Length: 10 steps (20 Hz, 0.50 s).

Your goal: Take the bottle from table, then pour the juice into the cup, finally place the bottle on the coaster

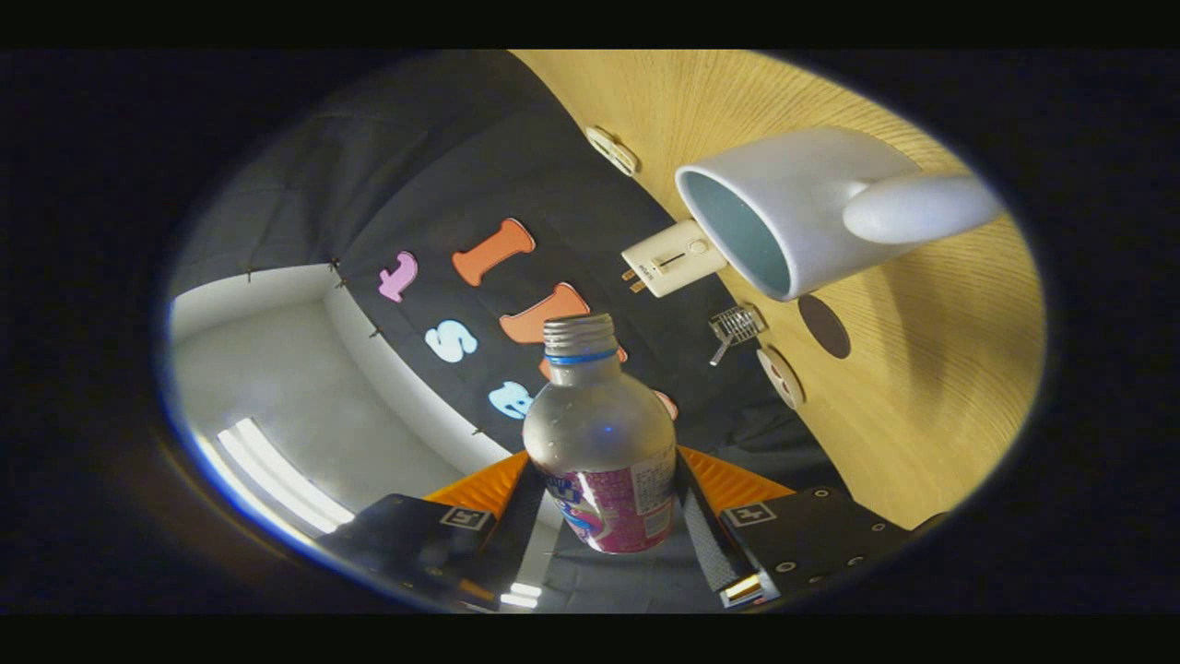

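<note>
My gripper is shut on a clear plastic bottle with a pink label; both fingers press on its sides. The bottle has no cap, and its threaded neck points ahead of the fingers. The whole view is rolled over, so the wooden table runs up one side. A white cup with a pale blue inside stands on that table, its mouth turned toward the bottle's neck and a short way beyond it. A dark round coaster lies on the table just past the cup.
By the booth's wall near the cup lie a cream plug adapter, a small wire basket, a round white disc and another pale disc. A white wall and ceiling lights show on the other side.
</note>
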Each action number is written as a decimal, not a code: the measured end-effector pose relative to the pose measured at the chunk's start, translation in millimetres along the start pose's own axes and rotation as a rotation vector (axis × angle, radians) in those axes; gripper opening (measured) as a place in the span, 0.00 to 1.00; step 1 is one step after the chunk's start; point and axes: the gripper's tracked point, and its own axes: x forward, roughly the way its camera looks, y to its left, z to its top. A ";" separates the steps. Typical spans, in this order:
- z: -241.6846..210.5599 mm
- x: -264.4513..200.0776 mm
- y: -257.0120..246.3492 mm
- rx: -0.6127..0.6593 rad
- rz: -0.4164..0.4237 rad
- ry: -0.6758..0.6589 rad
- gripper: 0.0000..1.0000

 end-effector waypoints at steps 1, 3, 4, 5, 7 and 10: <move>-1.5 0.4 -4.2 -0.040 -0.013 0.000 0.76; -1.3 0.4 -9.4 -0.112 -0.038 -0.005 0.76; -1.5 -0.8 -10.9 -0.140 -0.049 -0.005 0.76; -0.3 -1.3 -13.6 -0.171 -0.061 -0.007 0.76; 2.0 -1.5 -18.8 -0.256 -0.086 -0.012 0.76; 0.9 -0.8 -20.6 -0.438 -0.131 -0.015 0.76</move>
